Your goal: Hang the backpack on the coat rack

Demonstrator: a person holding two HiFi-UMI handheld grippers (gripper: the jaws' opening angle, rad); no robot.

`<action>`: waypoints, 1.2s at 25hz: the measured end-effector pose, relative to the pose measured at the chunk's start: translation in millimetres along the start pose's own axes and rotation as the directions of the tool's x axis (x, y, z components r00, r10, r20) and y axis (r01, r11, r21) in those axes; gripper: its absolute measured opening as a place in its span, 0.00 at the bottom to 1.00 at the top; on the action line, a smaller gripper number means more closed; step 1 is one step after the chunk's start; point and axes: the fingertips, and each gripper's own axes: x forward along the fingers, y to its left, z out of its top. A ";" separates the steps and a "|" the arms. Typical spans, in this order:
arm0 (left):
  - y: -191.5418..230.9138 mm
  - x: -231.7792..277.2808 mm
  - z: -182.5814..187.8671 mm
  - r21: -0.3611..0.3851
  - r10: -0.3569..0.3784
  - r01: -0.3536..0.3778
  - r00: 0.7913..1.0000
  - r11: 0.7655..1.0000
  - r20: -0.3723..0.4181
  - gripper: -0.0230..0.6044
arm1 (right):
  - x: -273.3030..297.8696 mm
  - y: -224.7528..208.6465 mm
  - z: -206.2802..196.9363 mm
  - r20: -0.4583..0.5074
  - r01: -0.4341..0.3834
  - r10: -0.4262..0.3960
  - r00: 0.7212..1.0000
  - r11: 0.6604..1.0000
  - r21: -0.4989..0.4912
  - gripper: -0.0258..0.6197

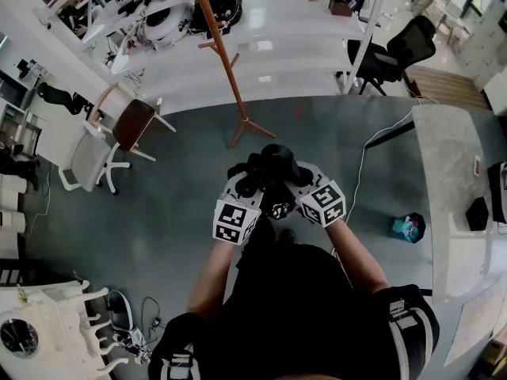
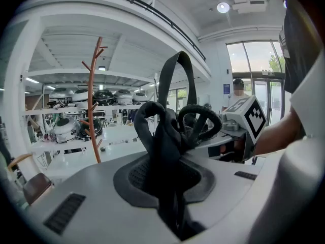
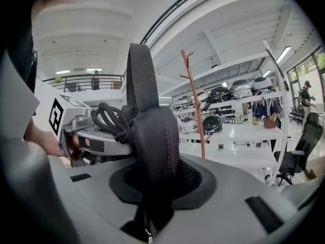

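Note:
I hold a black backpack (image 1: 268, 171) up in front of me between both grippers. My left gripper (image 1: 242, 187) is shut on a black strap (image 2: 165, 146) that bunches up above its jaws. Close on the right, my right gripper (image 1: 304, 182) is shut on a padded shoulder strap (image 3: 151, 136), with a webbing loop (image 3: 140, 75) standing up behind it. The coat rack (image 1: 224, 60), a slim orange-brown wooden pole with short pegs, stands on the floor ahead of the bag. It shows beyond the strap as the coat rack (image 2: 93, 100) in the left gripper view and the coat rack (image 3: 195, 105) in the right gripper view.
A brown-seated chair (image 1: 133, 123) and a white chair (image 1: 82, 161) stand left of the rack. White benches (image 1: 261, 62) with helmets run behind it, beside a black office chair (image 1: 402, 50). A grey table (image 1: 453, 204) lies at the right, with a teal object (image 1: 409, 227) on the floor beside it.

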 end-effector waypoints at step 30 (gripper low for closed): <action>62.6 9.5 -0.1 -0.013 -0.007 0.006 1.000 1.000 -0.002 0.15 | 60.8 -6.6 12.3 -0.024 -0.002 0.003 1.000 1.000 0.022 0.22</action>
